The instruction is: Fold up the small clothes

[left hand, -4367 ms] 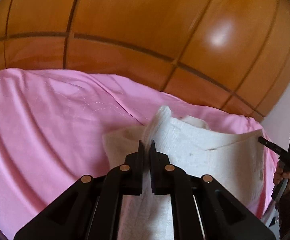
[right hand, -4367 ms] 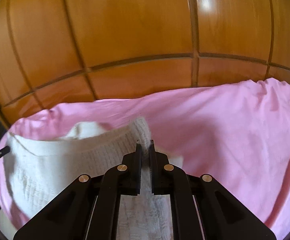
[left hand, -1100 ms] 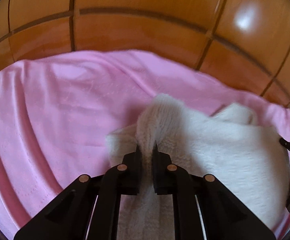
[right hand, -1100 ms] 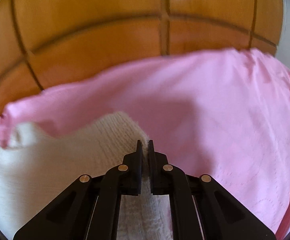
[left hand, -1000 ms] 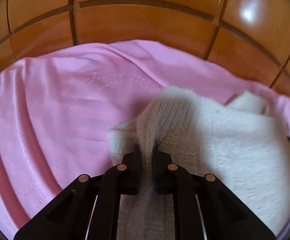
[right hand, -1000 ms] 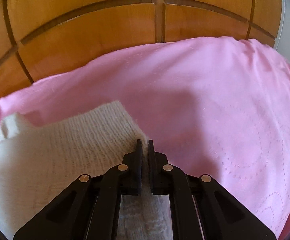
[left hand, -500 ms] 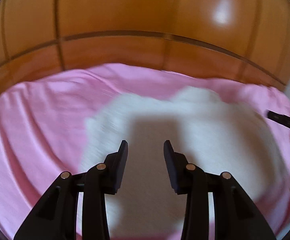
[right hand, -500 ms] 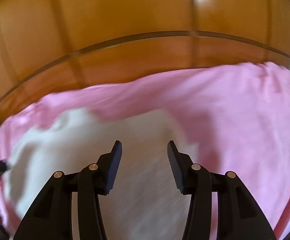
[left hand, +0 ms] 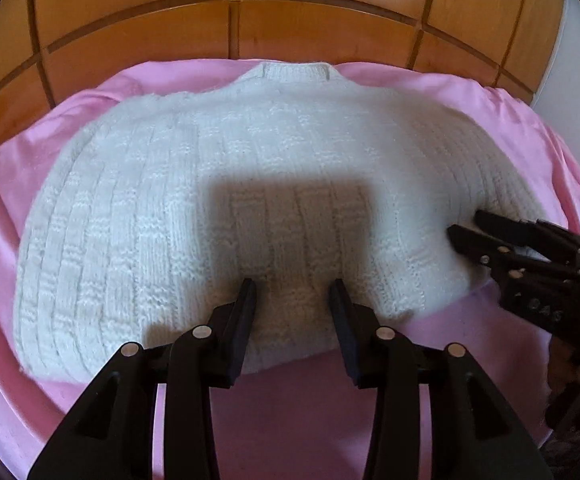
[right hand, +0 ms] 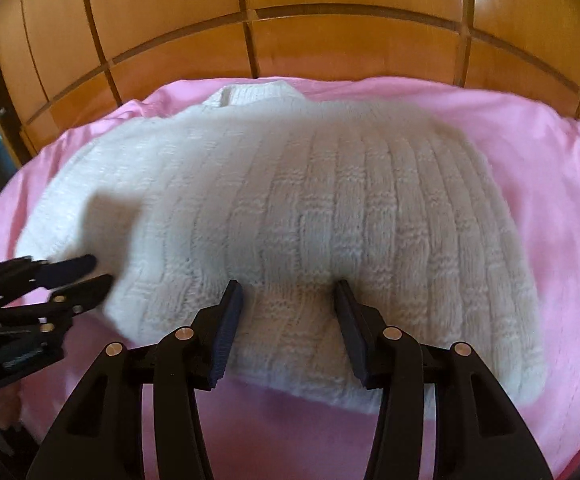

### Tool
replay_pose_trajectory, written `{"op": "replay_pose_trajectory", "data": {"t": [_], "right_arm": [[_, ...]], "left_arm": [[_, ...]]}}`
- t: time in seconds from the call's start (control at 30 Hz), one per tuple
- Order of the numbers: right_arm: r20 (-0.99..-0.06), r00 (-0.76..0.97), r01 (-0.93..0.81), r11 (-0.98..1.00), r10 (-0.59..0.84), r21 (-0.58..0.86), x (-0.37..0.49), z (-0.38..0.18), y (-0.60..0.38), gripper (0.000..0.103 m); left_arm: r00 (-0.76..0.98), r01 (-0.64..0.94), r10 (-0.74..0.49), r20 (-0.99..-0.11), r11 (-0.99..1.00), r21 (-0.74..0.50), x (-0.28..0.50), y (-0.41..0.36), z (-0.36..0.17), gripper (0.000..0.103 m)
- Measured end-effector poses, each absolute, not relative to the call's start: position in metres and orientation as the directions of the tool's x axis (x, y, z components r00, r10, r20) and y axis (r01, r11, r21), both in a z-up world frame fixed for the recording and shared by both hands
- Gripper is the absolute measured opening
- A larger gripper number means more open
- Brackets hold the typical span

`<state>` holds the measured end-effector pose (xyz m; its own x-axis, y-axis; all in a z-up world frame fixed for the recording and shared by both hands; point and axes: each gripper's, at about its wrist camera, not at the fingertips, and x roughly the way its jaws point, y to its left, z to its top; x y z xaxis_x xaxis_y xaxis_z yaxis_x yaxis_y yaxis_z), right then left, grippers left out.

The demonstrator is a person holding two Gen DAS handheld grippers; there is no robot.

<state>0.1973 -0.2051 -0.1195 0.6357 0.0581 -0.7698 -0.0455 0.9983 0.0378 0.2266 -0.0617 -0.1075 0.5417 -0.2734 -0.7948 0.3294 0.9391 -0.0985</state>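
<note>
Sweater (left hand: 274,184) white ribbed knit, folded flat; both hand-held grippers parted, empty.

Chunky white knitted sweater (left hand: 226,184) fills the middle of the frame, woolly, ribbed and fuzzy, soft matt yarn. Under it a pink sheet (left hand: 90,392), thin smooth cloth with a faint sheen and fine creases. Across the top, wooden panelling (left hand: 321,28), orange-brown, varnished and glossy, catching a bright glare at upper right. Low in frame, the left claw (left hand: 291,292) looks like matt black plastic with small shiny metal rivets; the right claw (right hand: 288,292) has the same finish.
</note>
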Motion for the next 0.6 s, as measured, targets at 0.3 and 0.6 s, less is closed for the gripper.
{"op": "replay_pose_trajectory", "data": {"t": [0.3, 0.6], "right_arm": [[-0.732, 0.67, -0.139, 0.989, 0.124, 0.039, 0.177, -0.081, -0.17, 0.046], [-0.793, 0.6, -0.148, 0.989, 0.103, 0.017, 0.177, -0.123, -0.16, 0.047]], "left_arm": [[0.603, 0.235, -0.284, -0.745, 0.956, -0.174, 0.197, -0.017, -0.089, 0.037], [0.569, 0.175, -0.25, -0.784, 0.968, -0.181, 0.199, -0.008, -0.104, 0.038]]}}
